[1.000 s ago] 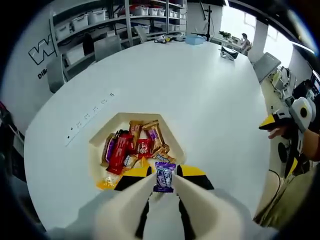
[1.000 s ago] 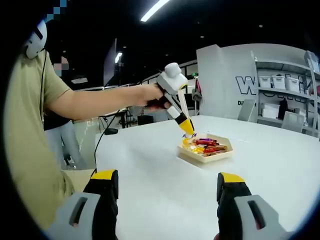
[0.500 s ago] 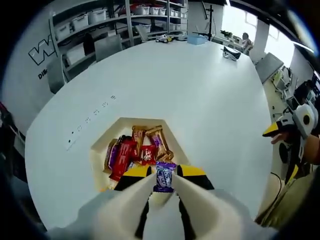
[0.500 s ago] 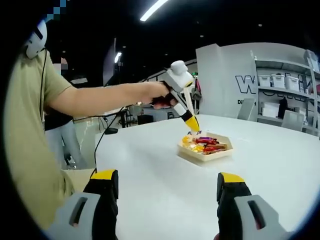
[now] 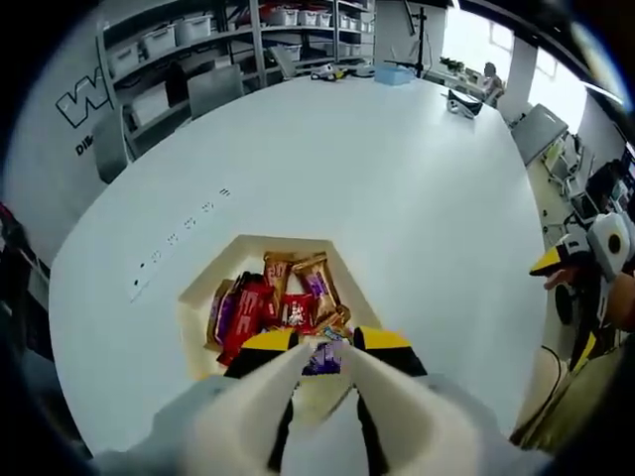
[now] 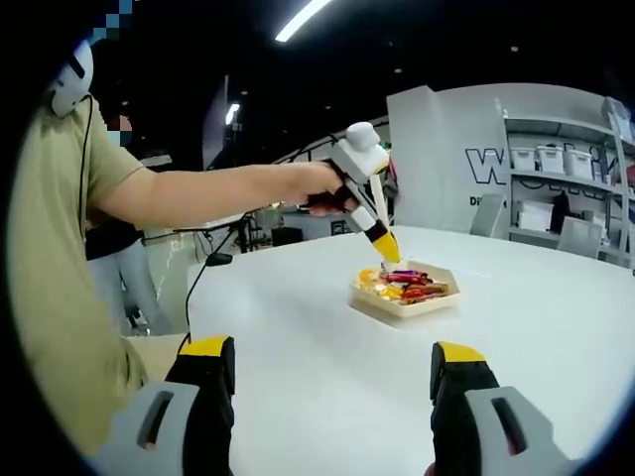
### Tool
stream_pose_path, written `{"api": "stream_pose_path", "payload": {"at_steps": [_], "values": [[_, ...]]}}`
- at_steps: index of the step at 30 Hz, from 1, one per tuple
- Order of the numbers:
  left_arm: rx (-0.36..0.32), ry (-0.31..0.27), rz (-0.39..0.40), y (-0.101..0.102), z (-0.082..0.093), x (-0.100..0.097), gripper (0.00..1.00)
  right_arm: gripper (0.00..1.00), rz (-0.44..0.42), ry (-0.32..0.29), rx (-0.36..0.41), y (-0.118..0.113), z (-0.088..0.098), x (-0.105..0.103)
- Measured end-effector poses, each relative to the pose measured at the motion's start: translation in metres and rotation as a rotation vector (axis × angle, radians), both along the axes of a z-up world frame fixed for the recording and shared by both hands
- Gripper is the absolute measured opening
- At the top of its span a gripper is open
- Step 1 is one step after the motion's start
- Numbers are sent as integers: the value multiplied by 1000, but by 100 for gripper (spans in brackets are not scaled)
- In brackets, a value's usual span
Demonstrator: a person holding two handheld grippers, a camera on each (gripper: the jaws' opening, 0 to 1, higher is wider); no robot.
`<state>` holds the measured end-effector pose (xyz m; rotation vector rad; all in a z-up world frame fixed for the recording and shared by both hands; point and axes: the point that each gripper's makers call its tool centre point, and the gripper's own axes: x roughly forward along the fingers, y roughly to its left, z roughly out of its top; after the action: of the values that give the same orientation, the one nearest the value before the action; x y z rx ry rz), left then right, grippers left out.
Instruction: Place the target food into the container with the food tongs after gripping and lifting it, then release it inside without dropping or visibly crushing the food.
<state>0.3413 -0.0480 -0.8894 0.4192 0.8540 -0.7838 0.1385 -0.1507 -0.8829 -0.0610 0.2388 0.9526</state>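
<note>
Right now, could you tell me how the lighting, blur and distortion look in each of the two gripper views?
Left gripper view: evenly lit, the white table bright, windows blown out top right, fisheye bending the shelves, the left gripper fingers soft up close over the tray. Right gripper view: dark ceiling with a glaring strip light, tray sharp, right gripper fingers slightly blurred.

Beyond the jaws, the round white table extends ahead, with a row of small dark markings to their upper left. Further ahead, metal shelving holds white storage bins; a grey chair stands at the far table edge. A wall with dark lettering lies ahead, right.
</note>
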Motion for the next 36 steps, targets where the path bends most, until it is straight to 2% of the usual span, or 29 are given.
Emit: {"api": "stream_pose_path", "payload": {"at_steps": [16, 36], "values": [[4, -3, 1, 6, 3, -1, 21, 80, 5, 2, -2, 3, -1, 0], [-15, -21, -19, 16, 4, -22, 21, 80, 19, -3, -5, 10, 1, 0]]}}
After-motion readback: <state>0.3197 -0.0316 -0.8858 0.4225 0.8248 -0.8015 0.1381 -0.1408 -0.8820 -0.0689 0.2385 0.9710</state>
